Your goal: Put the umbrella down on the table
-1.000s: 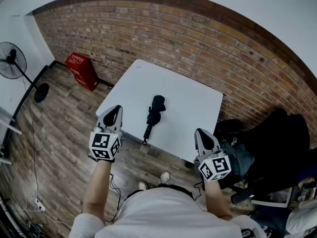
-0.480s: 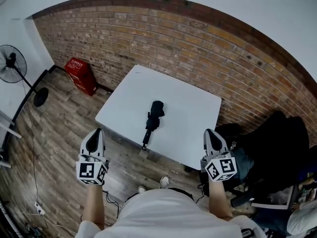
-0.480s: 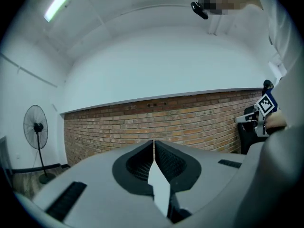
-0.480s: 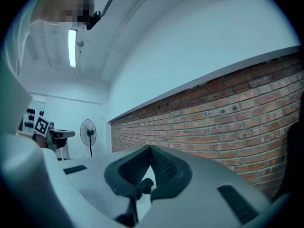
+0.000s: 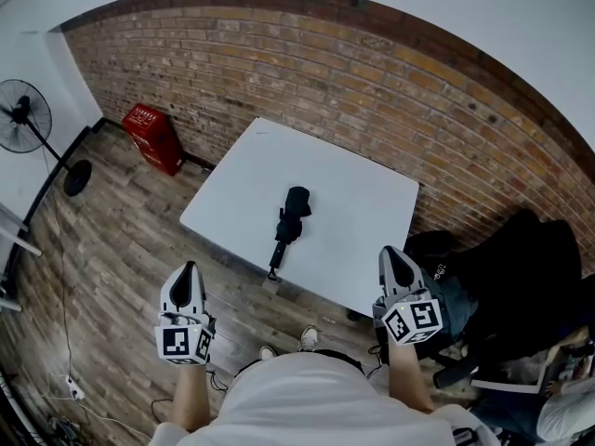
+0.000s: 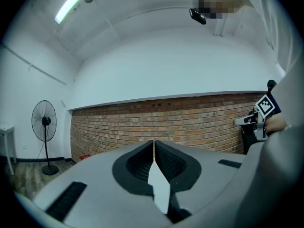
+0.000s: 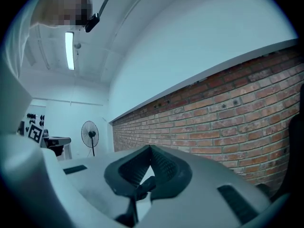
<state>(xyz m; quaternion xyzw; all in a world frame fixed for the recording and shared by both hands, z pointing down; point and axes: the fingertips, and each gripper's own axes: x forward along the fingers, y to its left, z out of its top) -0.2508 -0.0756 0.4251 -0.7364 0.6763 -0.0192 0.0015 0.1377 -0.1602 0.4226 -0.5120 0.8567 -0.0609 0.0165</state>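
Folded black umbrella [image 5: 290, 219] lies flat on the white table [image 5: 349, 198], in the near half. Its fat end points toward the brick wall [image 5: 372, 91] and its thin handle end reaches the near edge. Nothing touches it.

Left gripper [image 5: 189, 269] is off the table, over the wood floor [image 5: 112, 249], near the table's near-left edge and well apart from the umbrella. Its own view shows both pads pressed together down the middle line with nothing between them, so it is closed and empty. The table top shows pale through the slot below the pads.

Right gripper [image 5: 390, 253] sits just beside the table's near-right corner, also apart from the umbrella. In its own view the jaw tips meet at the top, so it is closed with nothing gripped. A dark shape shows low in the slot behind the pads - cannot tell what it is.

Both grippers point about level toward the wall, marker cubes facing the head camera, forearms coming up from the bottom of the head view. The umbrella is between them in that view and farther out.

Around the table: a standing fan [image 5: 23, 119] at far left, a red crate [image 5: 153, 133] against the wall, and a pile of dark bags [image 5: 521, 258] at right beside the table. The person's shoe [image 5: 308, 332] is on the floor below the near edge.
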